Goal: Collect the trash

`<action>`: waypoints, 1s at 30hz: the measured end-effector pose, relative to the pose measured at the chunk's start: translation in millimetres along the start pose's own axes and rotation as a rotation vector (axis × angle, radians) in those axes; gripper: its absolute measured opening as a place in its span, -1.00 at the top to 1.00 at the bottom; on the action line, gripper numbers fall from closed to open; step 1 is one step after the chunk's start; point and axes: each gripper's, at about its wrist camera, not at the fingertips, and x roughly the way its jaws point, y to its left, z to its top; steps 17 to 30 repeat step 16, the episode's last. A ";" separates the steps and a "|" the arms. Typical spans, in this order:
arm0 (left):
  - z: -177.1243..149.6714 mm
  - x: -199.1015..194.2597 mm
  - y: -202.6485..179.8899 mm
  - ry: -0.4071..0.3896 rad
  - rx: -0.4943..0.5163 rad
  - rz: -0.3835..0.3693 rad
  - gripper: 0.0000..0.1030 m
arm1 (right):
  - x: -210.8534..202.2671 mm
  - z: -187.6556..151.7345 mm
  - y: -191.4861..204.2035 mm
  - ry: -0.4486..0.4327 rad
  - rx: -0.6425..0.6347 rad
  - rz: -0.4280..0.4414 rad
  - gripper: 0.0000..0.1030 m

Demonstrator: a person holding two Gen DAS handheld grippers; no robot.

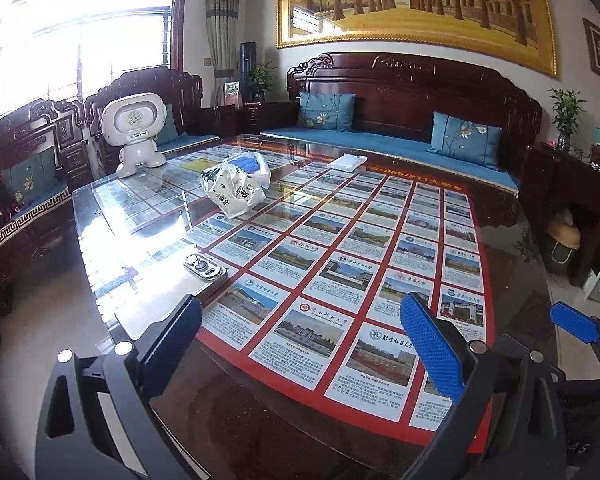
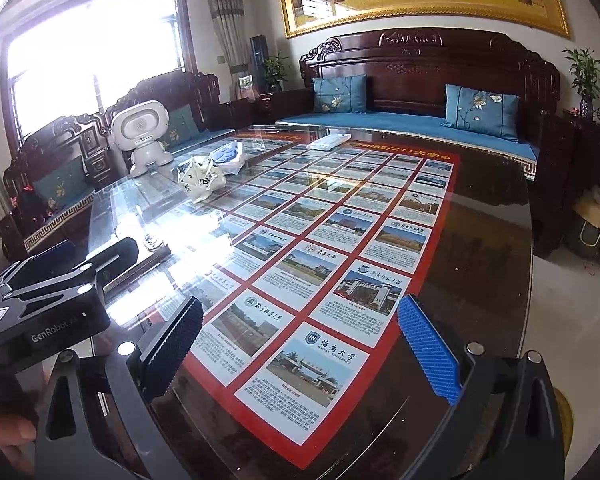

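Black gripper (image 2: 300, 344) frames, blue ribbed pads (image 2: 428, 354), "GenRobot" marking.

The trash I see is a crumpled white plastic bag (image 1: 236, 192) with dark print, slumped on the glass bench left of centre in my left view. Behind it, touching, lies a clear bag with blue stuff (image 1: 249, 163) inside. A flat white packet (image 1: 347, 162) lies apart, upper centre.

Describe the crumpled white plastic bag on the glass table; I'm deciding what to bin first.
The crumpled white plastic bag with dark printed logos sits slumped and bunched on the glass tabletop, near the far left. Thin, glossy film, partly translucent. Behind it, close or touching, lies a clear bag holding something blue. No hand-held gripper touches it.
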 end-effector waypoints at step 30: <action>0.6 23.9 -4.7 0.064 -0.009 -0.031 -0.92 | 18.4 -4.2 -12.4 0.037 0.028 -0.012 -0.84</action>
